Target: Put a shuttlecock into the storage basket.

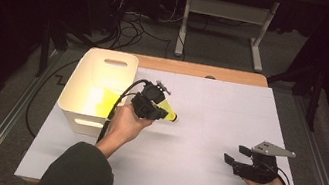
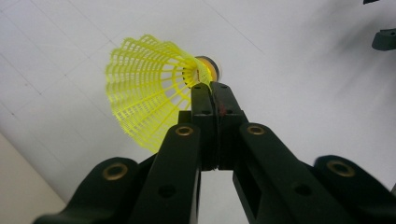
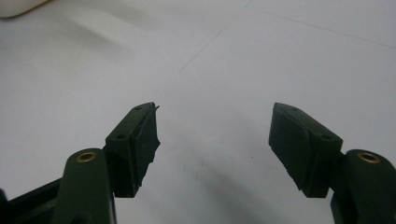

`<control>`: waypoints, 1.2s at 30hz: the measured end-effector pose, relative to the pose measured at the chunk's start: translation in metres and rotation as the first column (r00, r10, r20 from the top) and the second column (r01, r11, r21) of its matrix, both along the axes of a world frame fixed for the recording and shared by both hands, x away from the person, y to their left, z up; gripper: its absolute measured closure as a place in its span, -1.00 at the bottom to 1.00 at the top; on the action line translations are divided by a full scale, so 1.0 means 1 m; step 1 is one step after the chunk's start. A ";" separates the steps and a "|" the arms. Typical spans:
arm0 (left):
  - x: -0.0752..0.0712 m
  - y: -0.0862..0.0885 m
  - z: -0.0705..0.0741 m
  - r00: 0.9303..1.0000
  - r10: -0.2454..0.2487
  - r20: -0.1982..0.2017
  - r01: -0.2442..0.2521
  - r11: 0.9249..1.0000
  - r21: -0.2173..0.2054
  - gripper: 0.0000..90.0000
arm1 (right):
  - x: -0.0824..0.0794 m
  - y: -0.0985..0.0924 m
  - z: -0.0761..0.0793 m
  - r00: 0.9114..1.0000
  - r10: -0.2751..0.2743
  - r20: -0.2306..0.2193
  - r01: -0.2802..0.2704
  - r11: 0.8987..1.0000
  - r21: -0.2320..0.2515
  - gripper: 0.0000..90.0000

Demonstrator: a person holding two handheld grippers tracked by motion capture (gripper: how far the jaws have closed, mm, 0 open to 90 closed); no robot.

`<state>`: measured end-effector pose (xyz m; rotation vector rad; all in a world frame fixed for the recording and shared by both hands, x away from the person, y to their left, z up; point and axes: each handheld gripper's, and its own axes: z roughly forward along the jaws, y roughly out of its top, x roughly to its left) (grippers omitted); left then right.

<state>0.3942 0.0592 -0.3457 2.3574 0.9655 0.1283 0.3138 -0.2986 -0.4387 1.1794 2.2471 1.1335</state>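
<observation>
The left hand-held gripper (image 2: 212, 91) pinches the yellow mesh plastic shuttlecock's (image 2: 149, 88) thin skirt; it may slip before reaching the cream plastic bin (image 1: 106, 65) just beside it.

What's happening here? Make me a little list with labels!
held thing: yellow shuttlecock, pinched at its skirt near the cork
left gripper: shut on the shuttlecock, beside the bin
right gripper: open, nothing between its fingers
bin: white bin at the table's left, something yellow inside
surface: white table
</observation>
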 end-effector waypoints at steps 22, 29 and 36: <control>0.002 0.021 0.030 0.997 0.048 0.056 -0.046 0.998 -0.033 1.00 | -0.022 -0.019 -0.014 0.998 -0.057 0.028 0.057 0.998 0.031 -0.28; 0.003 0.029 0.036 0.996 0.064 0.059 -0.061 0.997 -0.042 1.00 | -0.028 -0.025 -0.016 0.996 -0.081 0.036 0.079 0.996 0.051 -0.29; 0.004 0.037 0.042 0.995 0.078 0.066 -0.075 0.996 -0.049 1.00 | -0.033 -0.030 -0.021 0.994 -0.099 0.043 0.097 0.994 0.052 -0.29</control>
